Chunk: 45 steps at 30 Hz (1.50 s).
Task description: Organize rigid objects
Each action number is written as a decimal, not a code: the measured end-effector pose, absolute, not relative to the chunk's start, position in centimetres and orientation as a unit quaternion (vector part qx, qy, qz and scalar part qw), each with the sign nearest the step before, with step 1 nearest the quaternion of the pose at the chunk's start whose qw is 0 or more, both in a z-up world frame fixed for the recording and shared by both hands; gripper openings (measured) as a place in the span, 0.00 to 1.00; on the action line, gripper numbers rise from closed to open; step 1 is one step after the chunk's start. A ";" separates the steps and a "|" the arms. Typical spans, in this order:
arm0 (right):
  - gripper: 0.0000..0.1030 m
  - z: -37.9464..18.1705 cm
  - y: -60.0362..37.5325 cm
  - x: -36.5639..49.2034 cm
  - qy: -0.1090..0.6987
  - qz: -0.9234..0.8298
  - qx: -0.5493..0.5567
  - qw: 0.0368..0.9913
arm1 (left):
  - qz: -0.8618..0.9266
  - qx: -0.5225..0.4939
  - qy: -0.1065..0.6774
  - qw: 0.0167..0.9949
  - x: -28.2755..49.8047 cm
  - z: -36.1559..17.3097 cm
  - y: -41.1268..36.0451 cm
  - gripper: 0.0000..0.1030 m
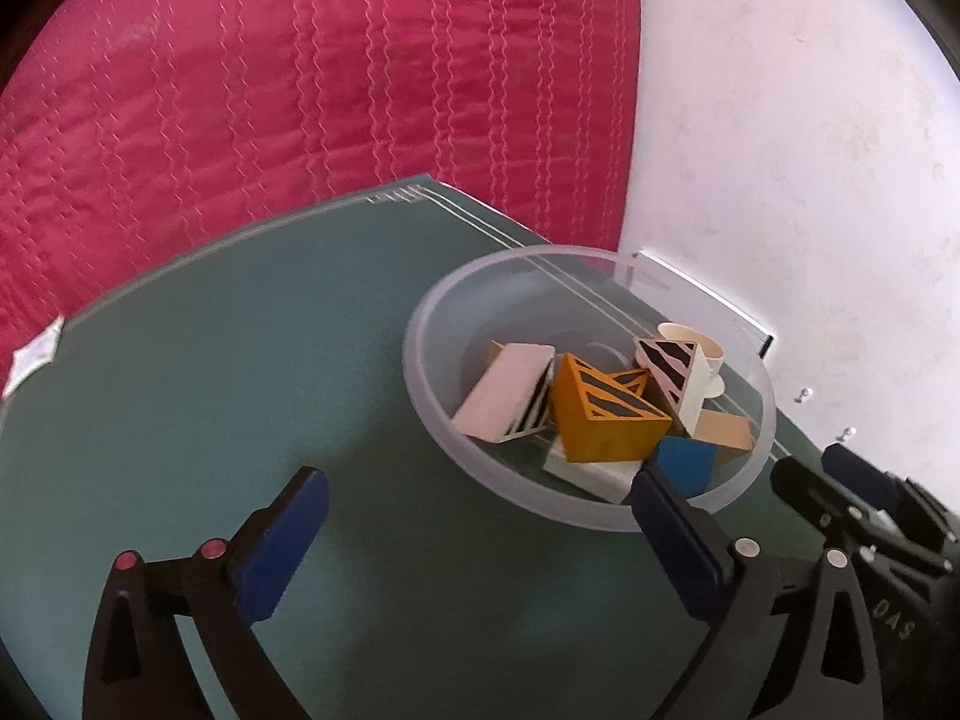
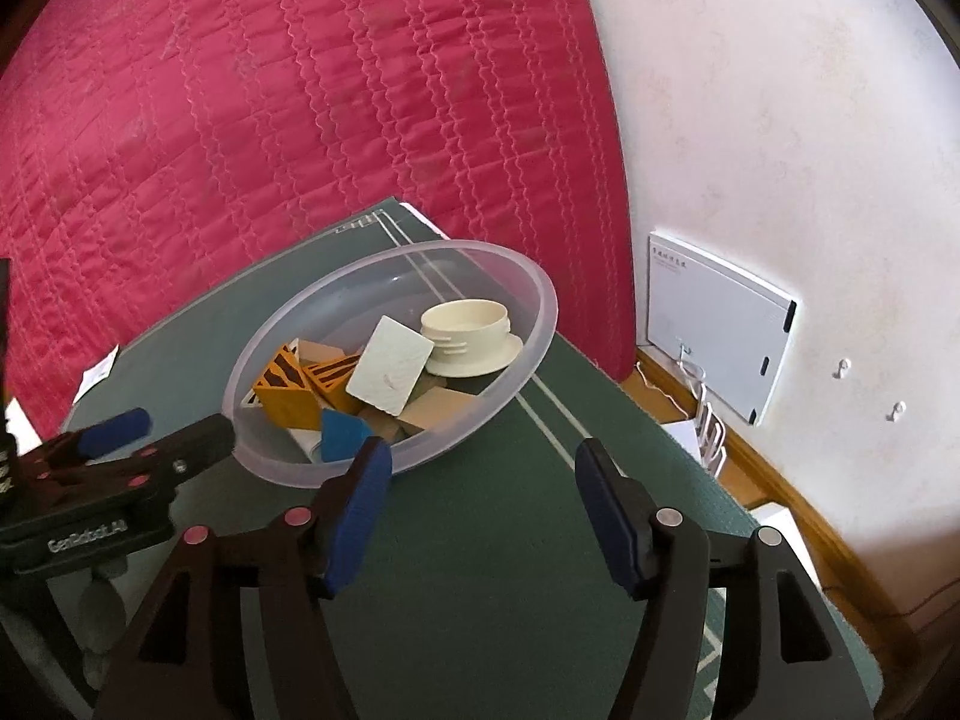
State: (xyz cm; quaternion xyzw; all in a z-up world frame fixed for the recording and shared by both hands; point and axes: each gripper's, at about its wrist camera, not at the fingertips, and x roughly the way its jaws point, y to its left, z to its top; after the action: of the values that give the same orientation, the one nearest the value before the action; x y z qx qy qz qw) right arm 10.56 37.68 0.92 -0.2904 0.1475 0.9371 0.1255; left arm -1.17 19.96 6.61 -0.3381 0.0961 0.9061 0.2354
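Note:
A translucent plastic bowl (image 1: 429,414) (image 2: 543,312) stands on the green table (image 1: 240,360). In it lie an orange black-striped wedge (image 1: 606,426) (image 2: 288,396), a white block (image 1: 501,396), a pink striped wedge (image 1: 669,369), a blue block (image 1: 687,465) (image 2: 342,432), a tan block (image 1: 726,429), a white card (image 2: 390,369) and a cream round lid (image 2: 465,330). My left gripper (image 1: 480,480) (image 2: 174,426) is open wide at the bowl's near left side, nothing between its pads. My right gripper (image 2: 483,456) (image 1: 840,486) is open just before the bowl's near rim, holding nothing.
A red quilted cover (image 2: 270,120) rises behind the table. A white wall (image 2: 780,120) is at the right, with a flat white box (image 2: 720,324) leaning on it above a wooden skirting. A paper slip (image 1: 36,354) lies at the table's left edge.

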 end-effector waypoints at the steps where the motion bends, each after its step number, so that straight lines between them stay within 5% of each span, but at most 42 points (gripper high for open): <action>1: 0.64 1.0 37.6 10.5 0.143 0.937 -0.292 0.124 | 0.908 -0.335 0.099 0.231 -1.0 6.7 19.9 0.99; 12: 0.79 3.0 36.9 10.7 0.102 0.945 -0.291 0.107 | 0.923 -0.304 0.115 0.206 0.3 7.8 19.4 0.99; 45: 0.79 3.3 35.9 10.4 0.057 0.948 -0.296 0.105 | 0.927 -0.294 0.130 0.193 0.9 8.4 19.7 0.99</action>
State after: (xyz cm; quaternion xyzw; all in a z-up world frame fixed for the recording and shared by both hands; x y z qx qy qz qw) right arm 10.45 35.92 3.29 -0.2964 0.0571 0.9476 0.1045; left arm 0.86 19.67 8.44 -0.2938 0.1297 0.9272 0.1926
